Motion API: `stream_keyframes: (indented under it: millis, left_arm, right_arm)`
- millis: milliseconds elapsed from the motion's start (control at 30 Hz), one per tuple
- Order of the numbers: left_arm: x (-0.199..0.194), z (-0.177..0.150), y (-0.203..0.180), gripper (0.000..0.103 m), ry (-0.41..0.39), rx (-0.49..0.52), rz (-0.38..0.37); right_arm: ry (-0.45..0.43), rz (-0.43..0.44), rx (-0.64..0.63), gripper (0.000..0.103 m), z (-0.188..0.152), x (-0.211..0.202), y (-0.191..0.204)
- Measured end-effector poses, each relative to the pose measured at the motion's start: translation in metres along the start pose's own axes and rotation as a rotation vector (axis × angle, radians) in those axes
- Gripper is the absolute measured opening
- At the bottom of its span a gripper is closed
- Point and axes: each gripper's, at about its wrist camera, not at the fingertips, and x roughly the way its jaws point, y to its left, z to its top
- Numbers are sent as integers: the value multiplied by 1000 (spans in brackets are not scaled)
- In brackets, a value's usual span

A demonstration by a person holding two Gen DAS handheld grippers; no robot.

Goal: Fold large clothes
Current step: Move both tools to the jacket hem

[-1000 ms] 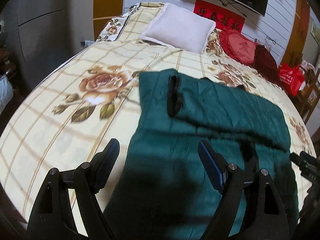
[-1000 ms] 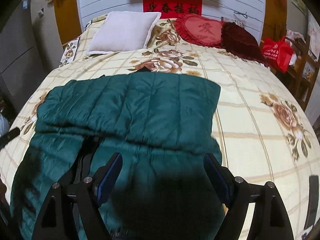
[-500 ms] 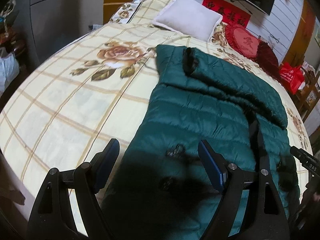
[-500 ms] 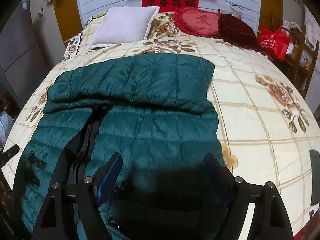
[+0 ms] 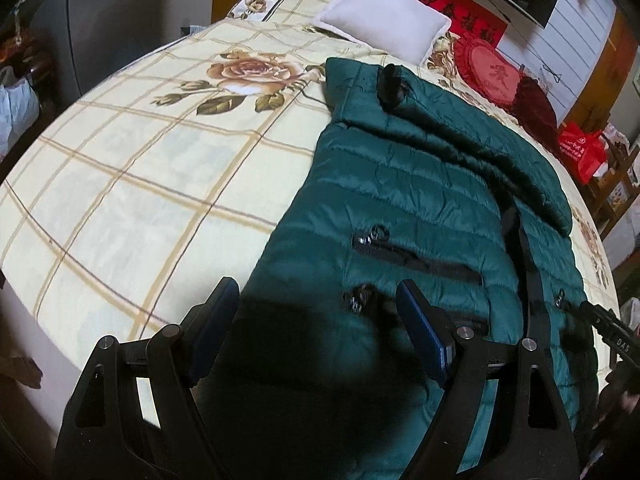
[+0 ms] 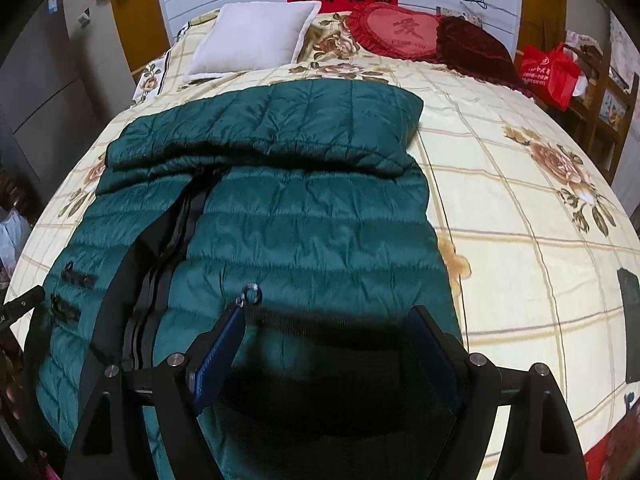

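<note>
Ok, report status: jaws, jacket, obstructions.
Left gripper and right gripper open, empty, over the hem. Green jacket flat on bed, top folded down. Nothing obstructing.

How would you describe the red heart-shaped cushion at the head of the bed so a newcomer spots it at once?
Start at the bed with the cream floral checked bedspread and follow it to the headboard end. There, between the plain white square pillow and a dark maroon cushion, lies the red heart-shaped cushion. Only it has a frilled edge and a Chinese character on its face.
</note>
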Motion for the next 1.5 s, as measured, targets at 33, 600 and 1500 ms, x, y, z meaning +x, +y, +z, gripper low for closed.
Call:
stream_keyframes:
  millis: [33,600,1500]
  left_arm:
    - [-1,-1,0,81,2,0,-2]
    - [-14,-37,27,81,77,-9,14]
    - [-14,-47,43,81,153,-18,-64]
  right_arm:
    - [2,4,-3,81,-3,-1,0]
    - [48,21,23,81,-60,-36,-30]
    - [156,232,105,85,-102,-35,-60]
